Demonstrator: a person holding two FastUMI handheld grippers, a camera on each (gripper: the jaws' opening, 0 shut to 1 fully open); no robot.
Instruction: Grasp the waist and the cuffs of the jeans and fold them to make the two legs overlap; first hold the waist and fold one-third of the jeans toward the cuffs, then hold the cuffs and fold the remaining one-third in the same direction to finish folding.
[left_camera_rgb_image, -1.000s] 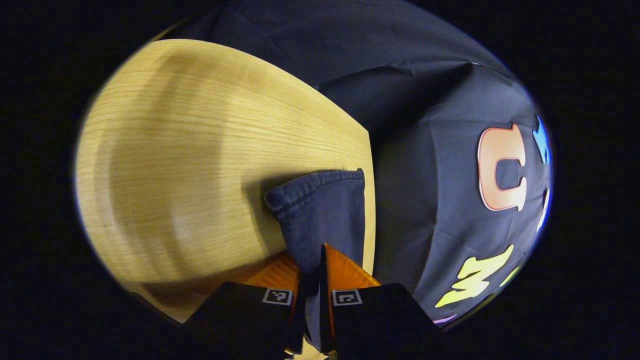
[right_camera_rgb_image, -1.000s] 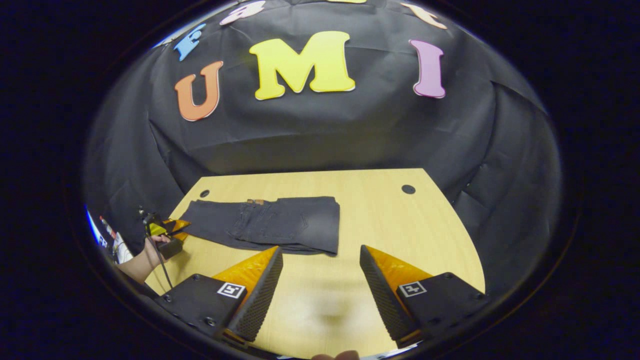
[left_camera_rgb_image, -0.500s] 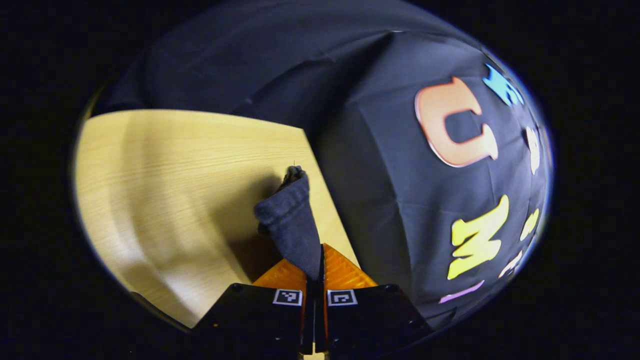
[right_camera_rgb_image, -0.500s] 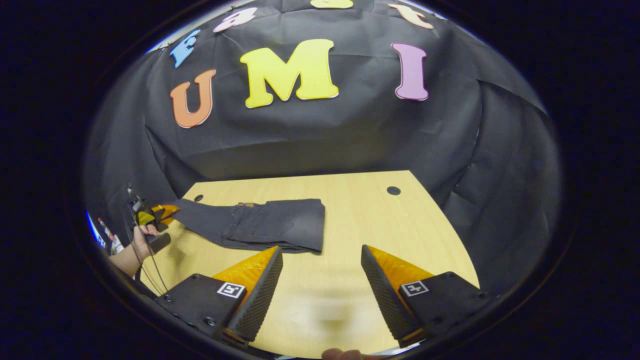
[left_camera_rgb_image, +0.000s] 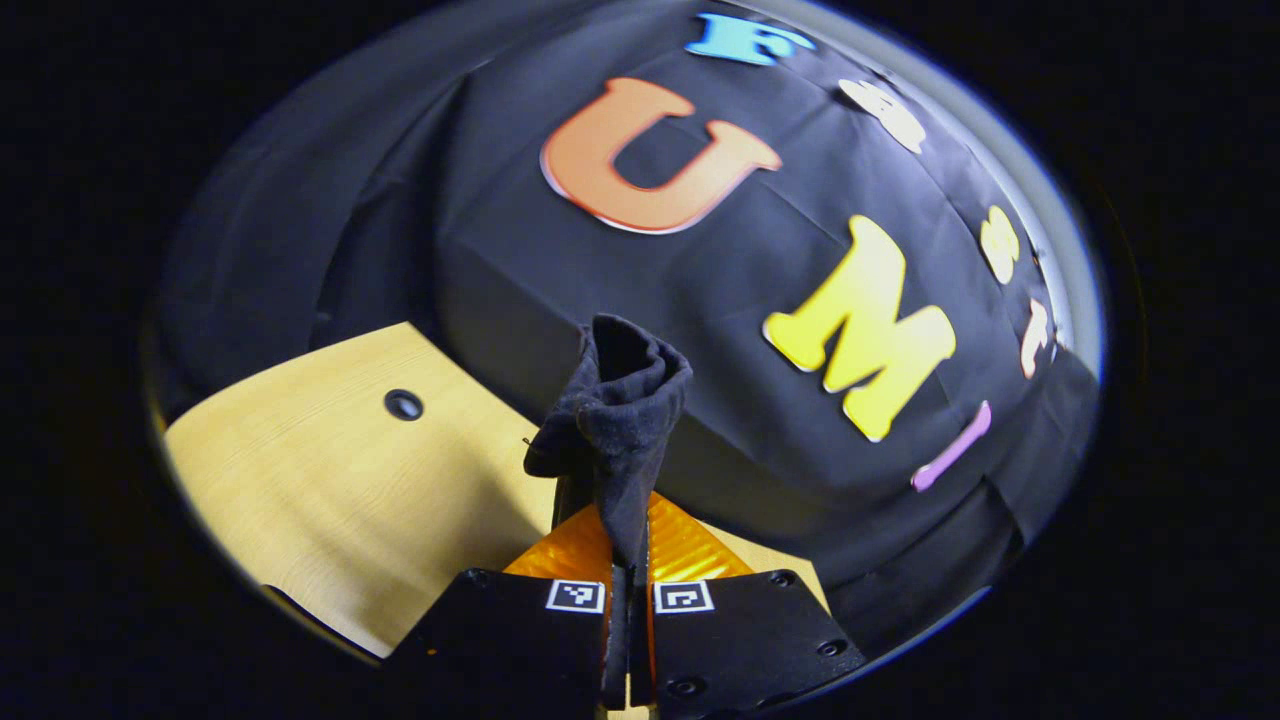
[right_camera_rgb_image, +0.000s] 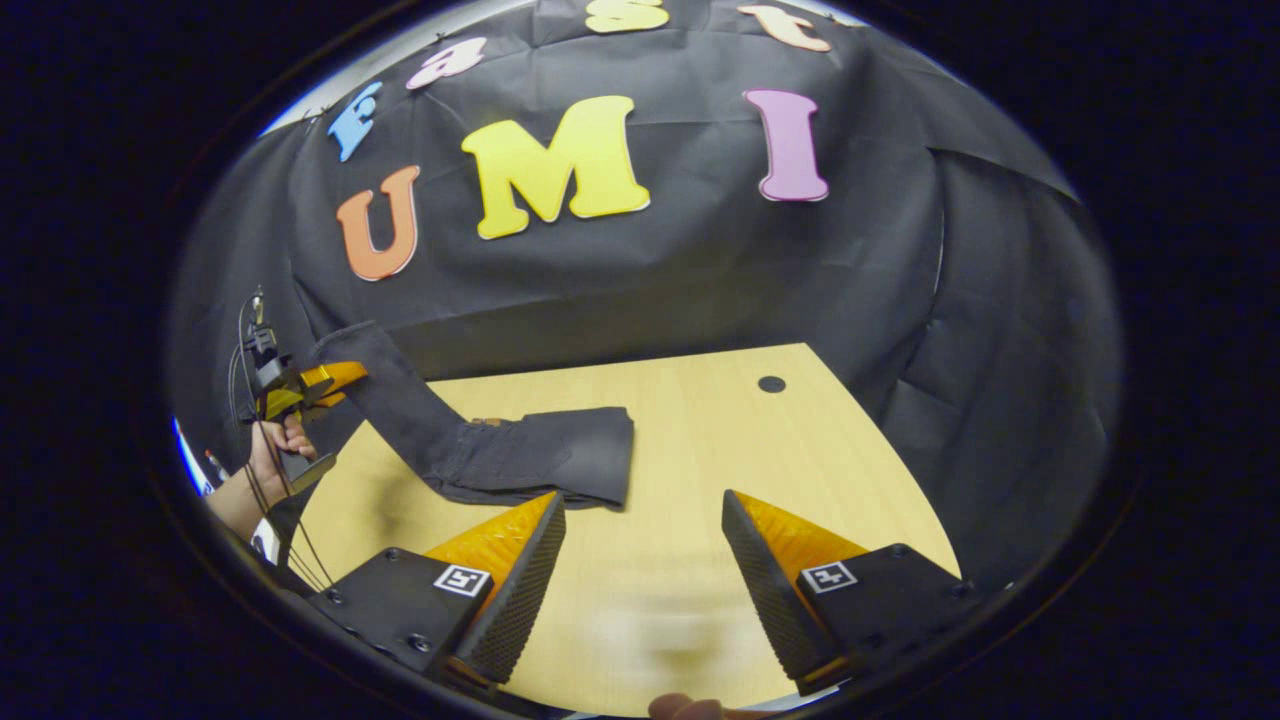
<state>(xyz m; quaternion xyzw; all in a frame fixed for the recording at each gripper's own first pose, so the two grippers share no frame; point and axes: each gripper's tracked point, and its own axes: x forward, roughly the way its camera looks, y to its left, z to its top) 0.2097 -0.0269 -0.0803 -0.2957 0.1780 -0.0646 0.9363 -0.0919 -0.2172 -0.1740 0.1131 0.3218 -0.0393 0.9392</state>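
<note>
The dark jeans (right_camera_rgb_image: 540, 460) lie partly folded on the wooden table (right_camera_rgb_image: 800, 440) in the right gripper view, their cuff end lifted up and to the left. My left gripper (right_camera_rgb_image: 345, 375), held by a hand (right_camera_rgb_image: 280, 440), is shut on the cuffs there. In the left gripper view the cuffs (left_camera_rgb_image: 615, 400) stand bunched up from between the closed fingers of my left gripper (left_camera_rgb_image: 630, 545). My right gripper (right_camera_rgb_image: 640, 545) hangs open over the table's near side, in front of the jeans, with nothing between its fingers.
The table has a round cable hole near its far right corner (right_camera_rgb_image: 771, 384) and another (left_camera_rgb_image: 404, 405) in the left gripper view. The black booth wall stands close behind the table's far edge and wraps round both sides.
My left gripper has raised the cuffs off the table and tilted upward, pulling the leg end into a slope. The folded part slid a little left. My right gripper stayed open.
</note>
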